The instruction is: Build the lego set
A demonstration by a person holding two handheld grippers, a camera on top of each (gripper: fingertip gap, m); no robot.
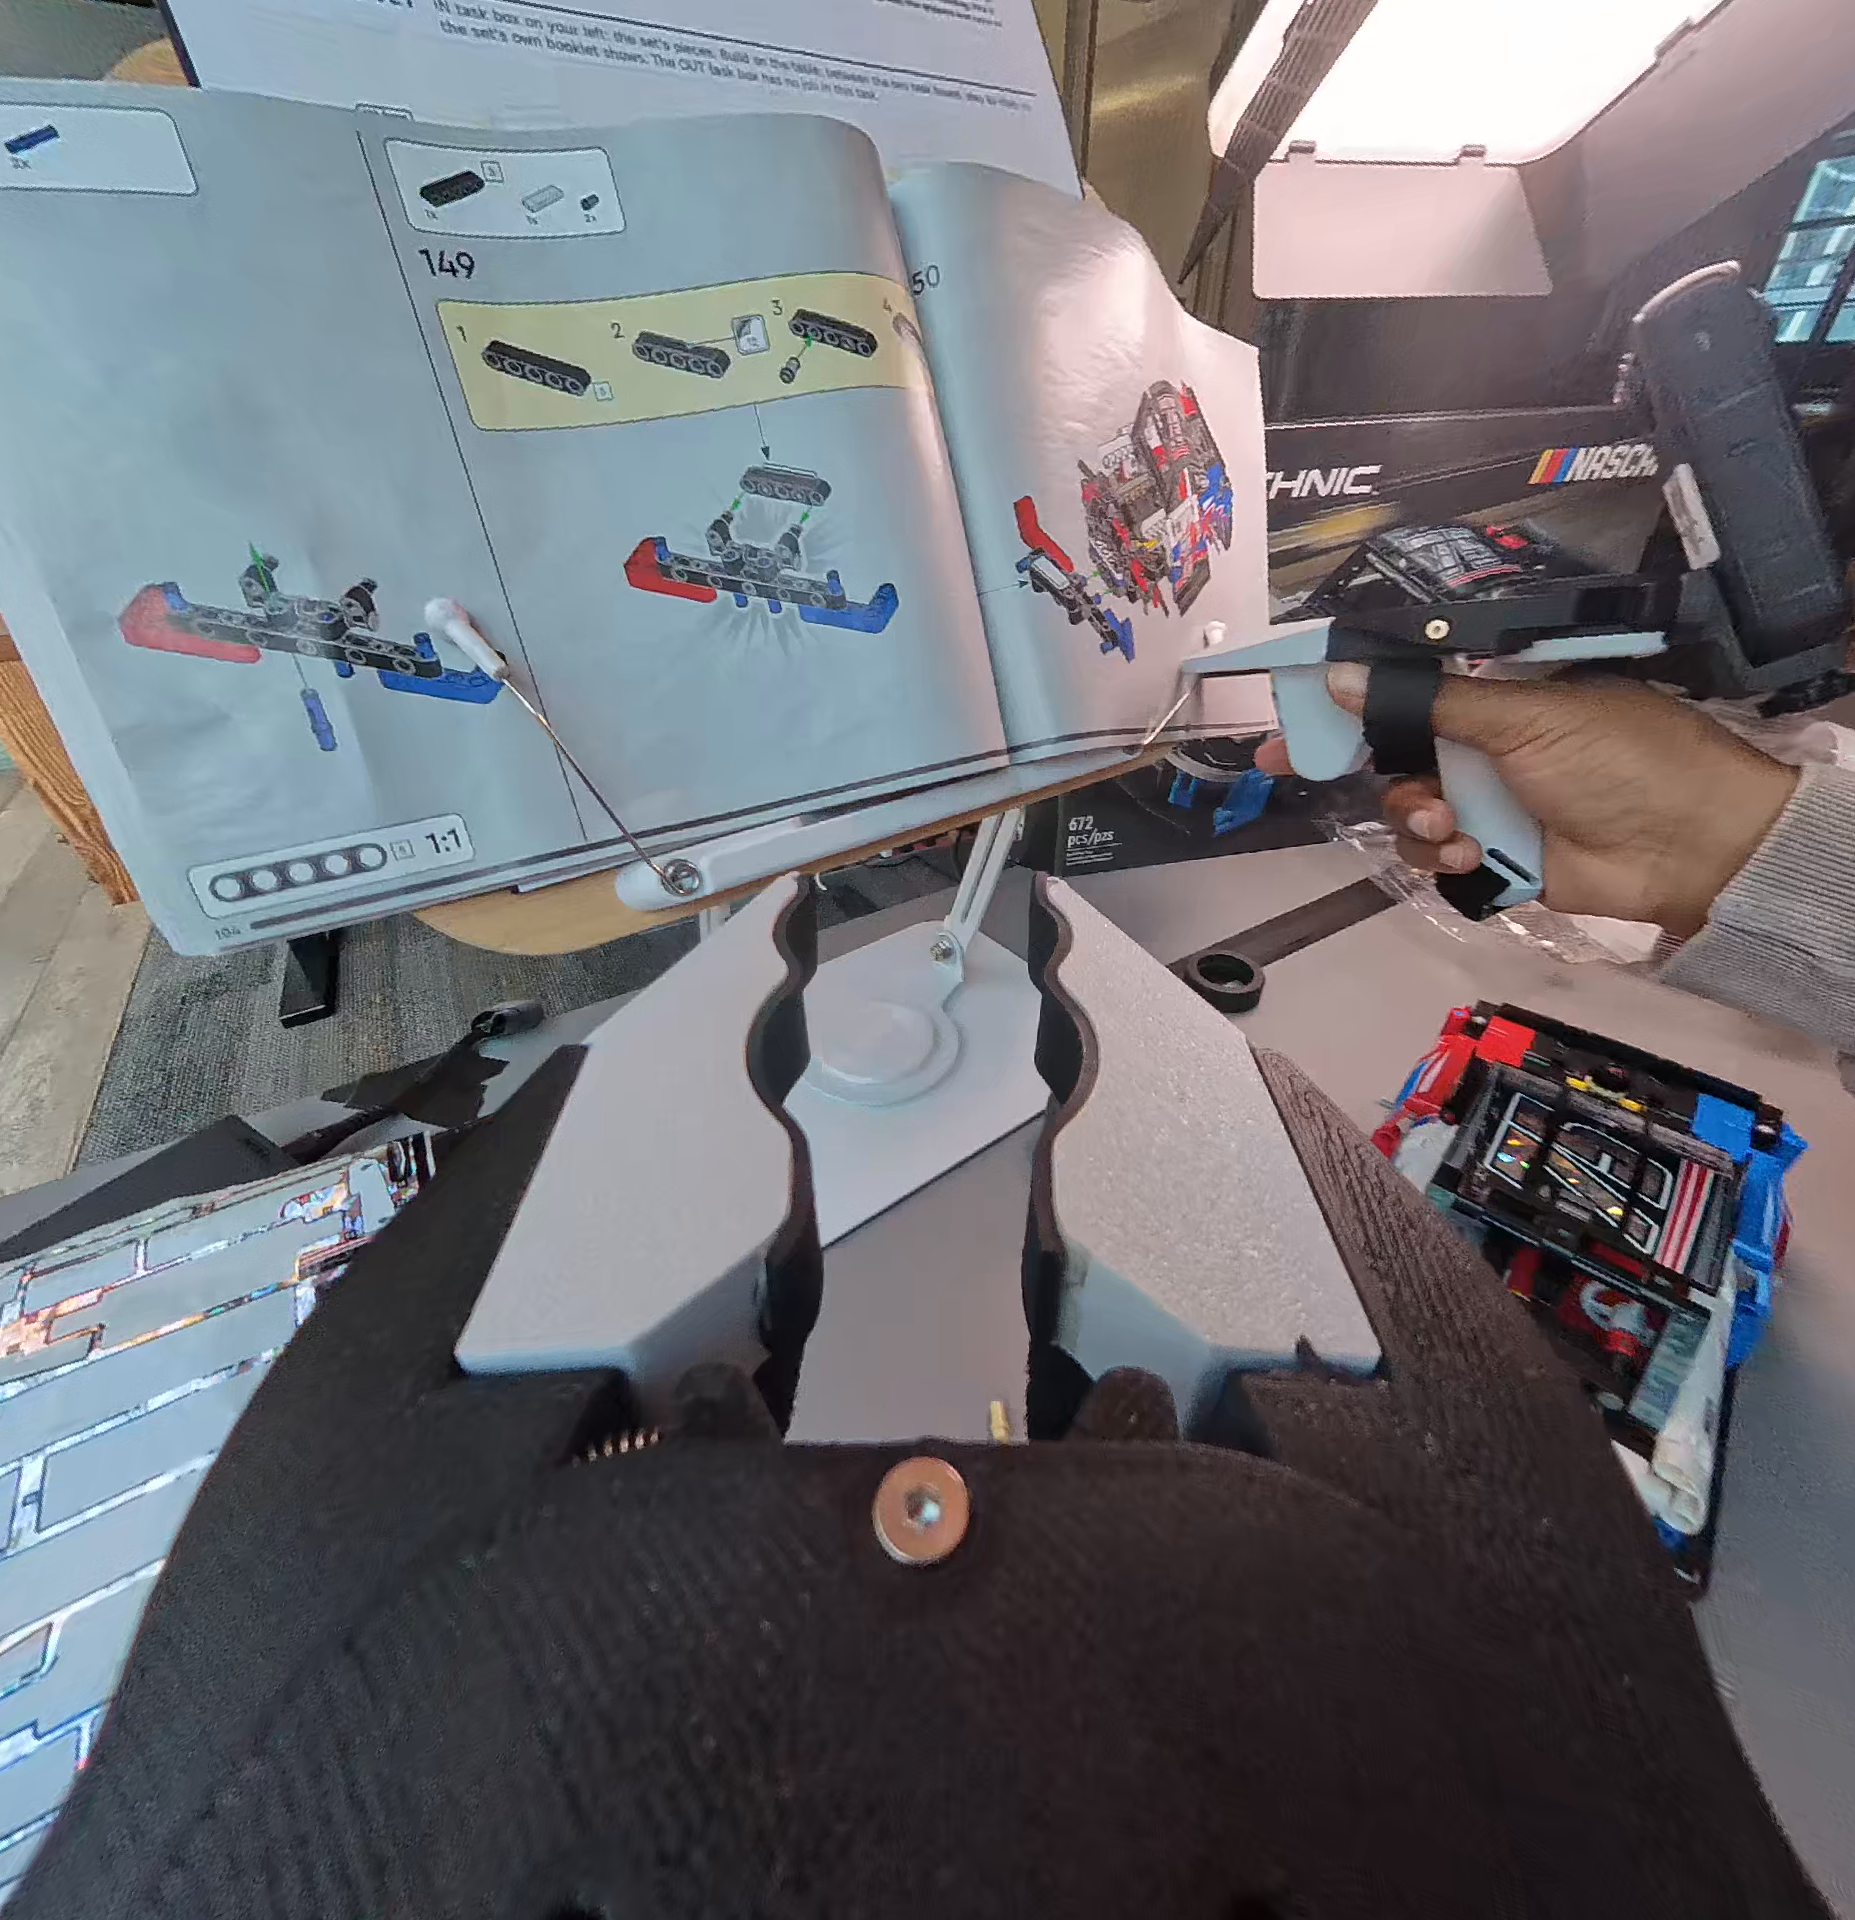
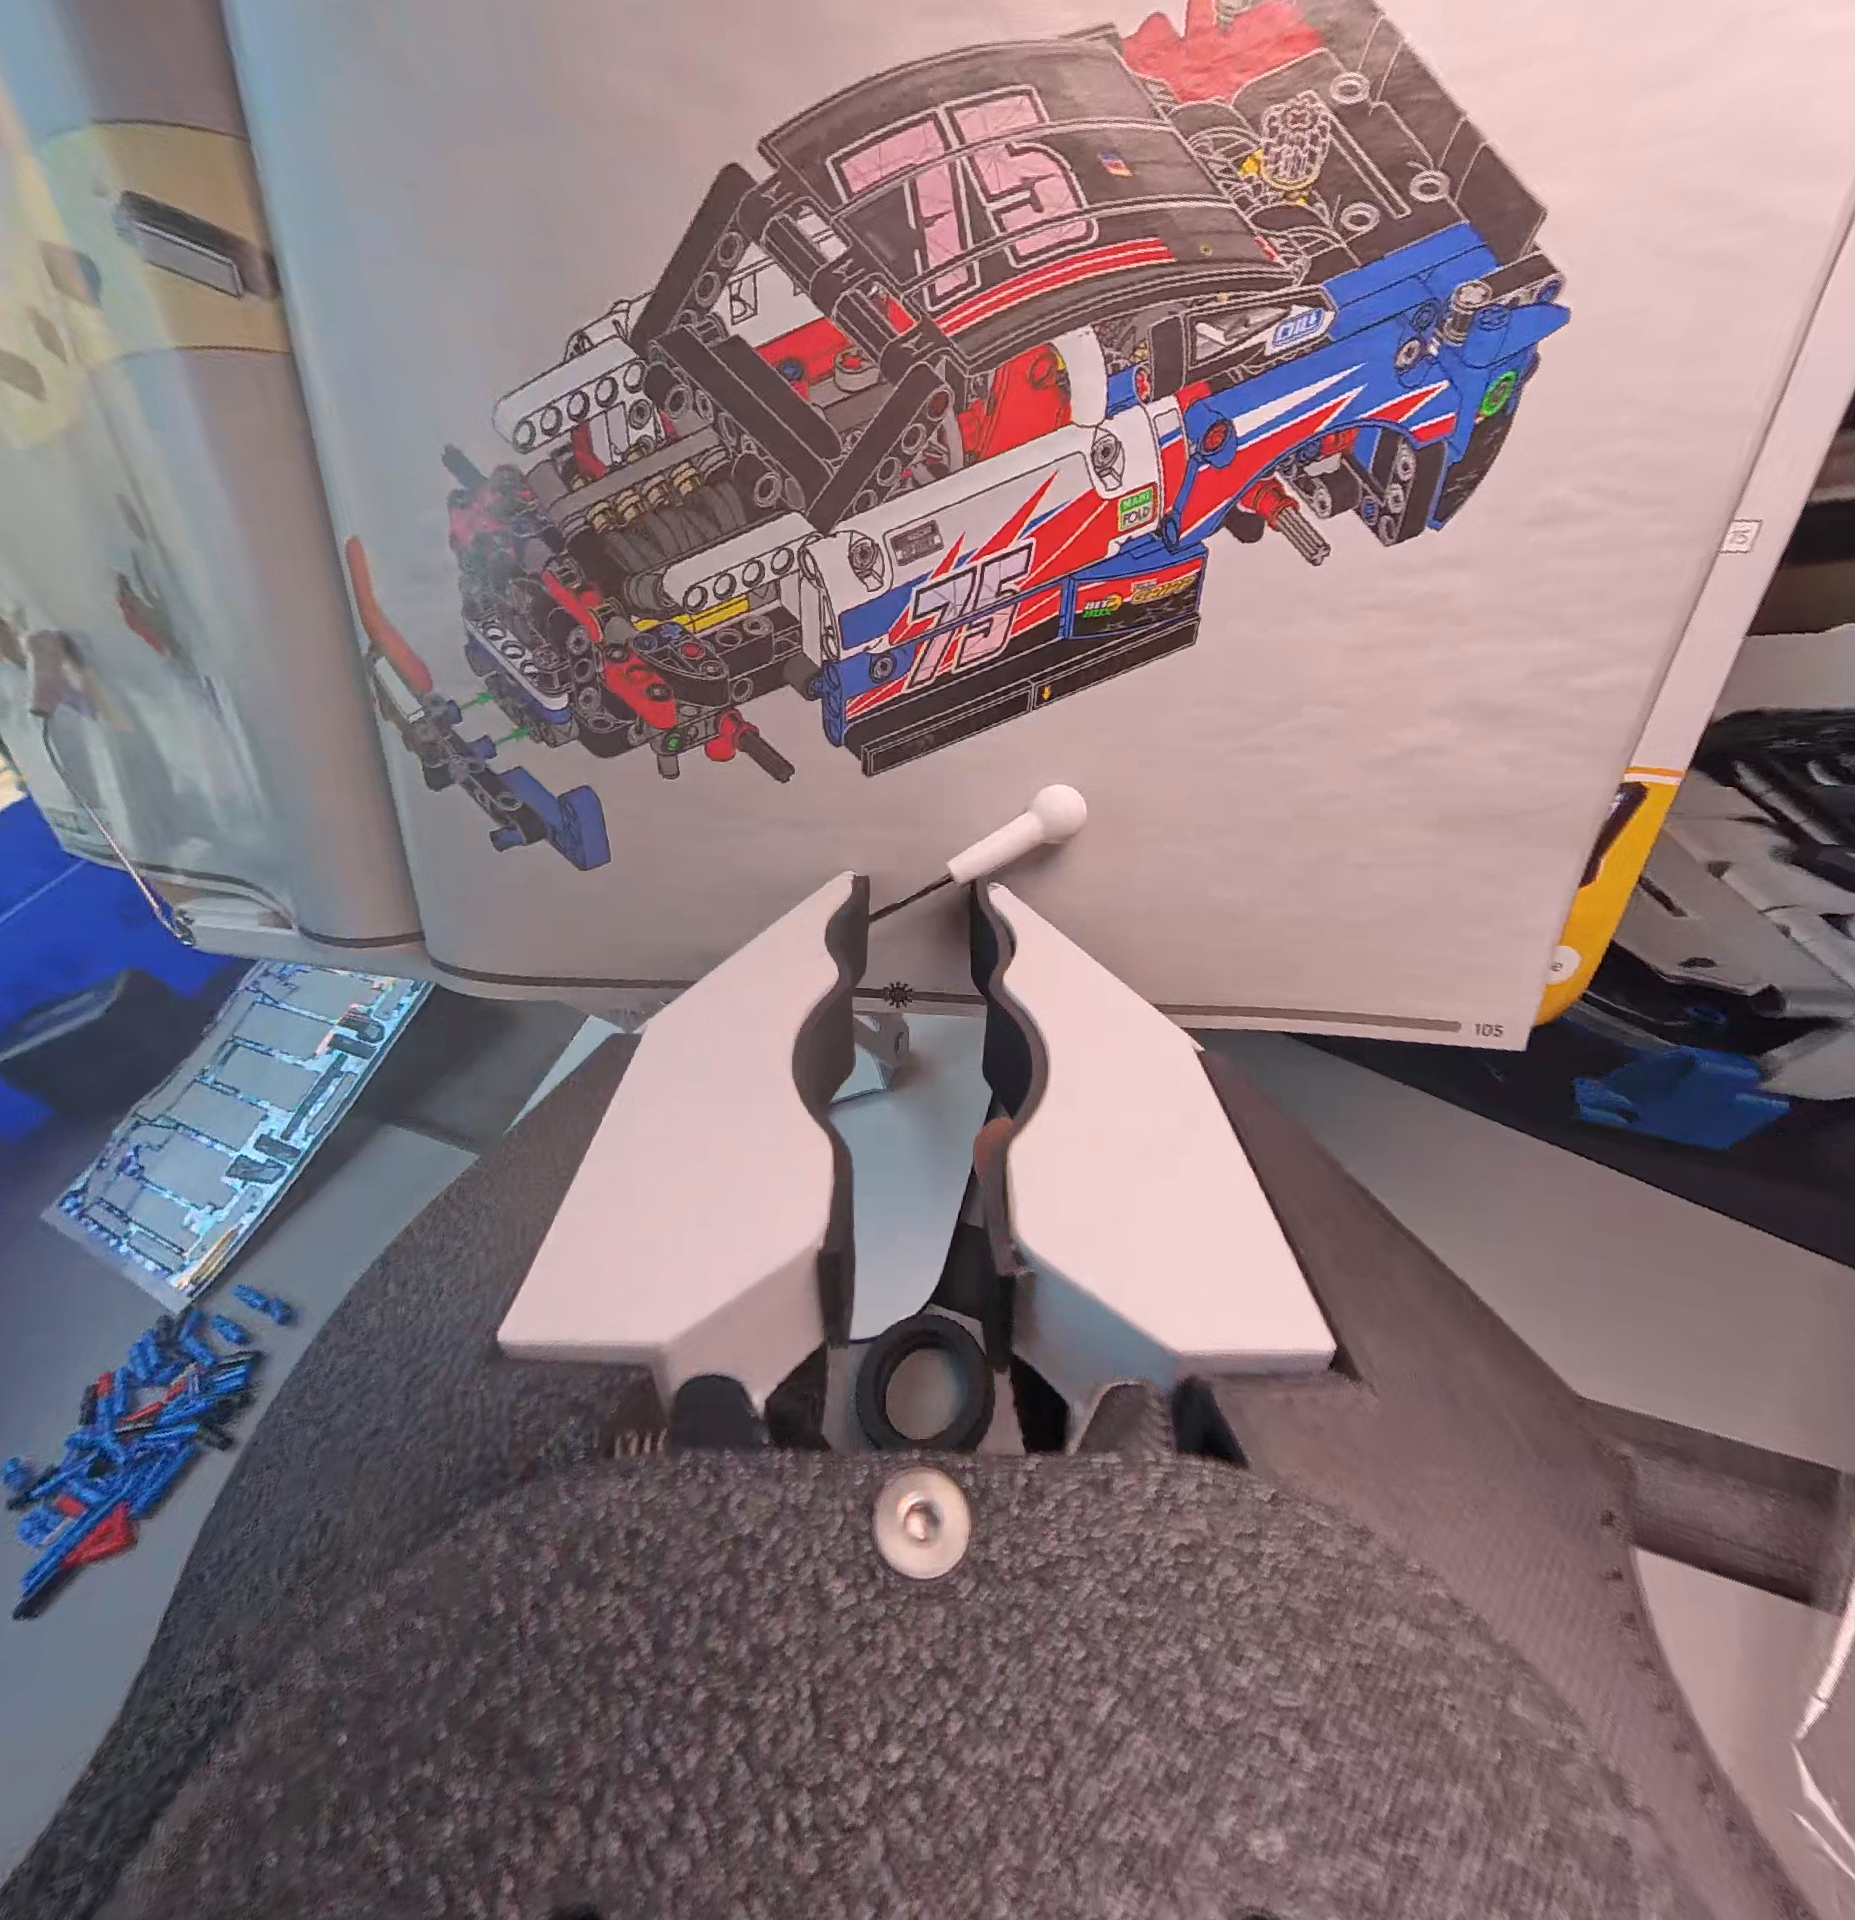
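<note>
The instruction booklet (image 1: pixel 694 499) stands open on a white stand (image 1: pixel 881 1049). My left gripper (image 1: pixel 918 925) is open and empty, held low in front of the stand's base. My right gripper (image 2: pixel 915 889) is at the bottom of the right-hand page (image 2: pixel 1214 831). Its jaws stand a narrow gap apart around the white-tipped wire page holder (image 2: pixel 1018 834) without closing on it. It also shows in the left wrist view (image 1: pixel 1198 665), held by a hand at the booklet's right edge. The part-built black, red and blue car (image 1: pixel 1588 1195) lies on the table to the right.
A used sticker sheet (image 1: pixel 123 1351) lies at the left, also in the right wrist view (image 2: pixel 248 1112). A pile of small blue, red and black pins (image 2: pixel 133 1434) lies near it. A black ring (image 1: pixel 1224 982) lies on the table. The set's box (image 1: pixel 1422 488) stands behind. The gap from one gripper's tips to the other's is roughly 25 centimetres.
</note>
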